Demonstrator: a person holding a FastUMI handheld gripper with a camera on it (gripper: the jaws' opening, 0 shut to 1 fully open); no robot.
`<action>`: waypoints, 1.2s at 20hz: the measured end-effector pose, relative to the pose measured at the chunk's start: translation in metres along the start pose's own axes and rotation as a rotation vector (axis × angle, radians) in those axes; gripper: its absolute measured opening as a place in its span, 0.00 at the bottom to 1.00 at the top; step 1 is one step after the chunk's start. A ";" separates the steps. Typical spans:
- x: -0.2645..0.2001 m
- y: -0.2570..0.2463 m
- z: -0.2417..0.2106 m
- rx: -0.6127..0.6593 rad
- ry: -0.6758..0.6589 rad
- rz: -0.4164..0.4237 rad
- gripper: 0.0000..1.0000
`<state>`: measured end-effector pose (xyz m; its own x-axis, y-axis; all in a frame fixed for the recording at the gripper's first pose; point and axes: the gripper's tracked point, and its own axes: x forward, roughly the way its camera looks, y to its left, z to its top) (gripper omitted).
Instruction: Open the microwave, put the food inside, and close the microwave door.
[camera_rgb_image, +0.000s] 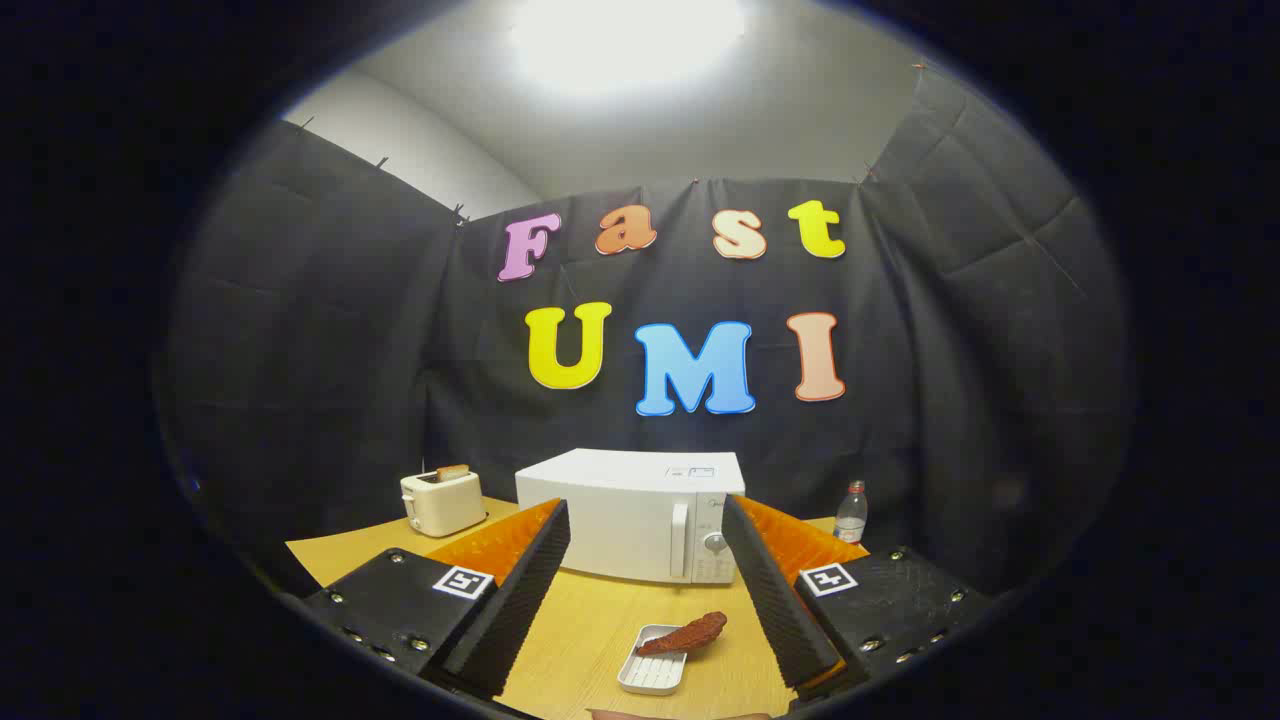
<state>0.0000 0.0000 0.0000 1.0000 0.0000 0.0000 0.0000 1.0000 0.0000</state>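
- Nearest the camera, the claw (650, 600) stands wide open with nothing between its fingers; neither finger touches anything.
- Between the fingers, low on the wooden surface (590, 625), sits a small white tray (650, 672) with a reddish-brown piece of food (688, 633) lying across it, one end sticking out past the tray's far rim.
- My guess is that the food is light and somewhat soft, perhaps a slice of cooked meat; a hard squeeze could dent or tear it, and it may be greasy enough to slip.
- Taking the tray looks the safer choice: it seems a stiff, shallow plastic dish, light, with a raised rim that the fingers could pinch on its two long sides. Tilt it and the overhanging food could slide off.
- Beyond the tray stands the white microwave (632, 512), door closed, its upright handle (680, 540) near the right side of the door, just beside the knob panel (714, 545).
- That handle appears rigid and is the place to hook or grip for opening; the microwave itself looks heavy enough to stay put, though a sharp pull might shift it.
- Off to the left is a cream toaster (442, 503) with bread in its slot; to the right a clear bottle (851, 513). Both are well apart from the tray.
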 end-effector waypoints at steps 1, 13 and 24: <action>-0.003 -0.005 0.002 0.004 -0.008 -0.022 0.96; -0.009 0.005 -0.006 -0.030 0.018 -0.004 0.96; -0.008 0.005 -0.008 -0.029 0.023 -0.005 0.96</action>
<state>-0.0075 0.0048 -0.0084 0.9997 -0.0050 -0.0225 0.0043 0.9996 -0.0293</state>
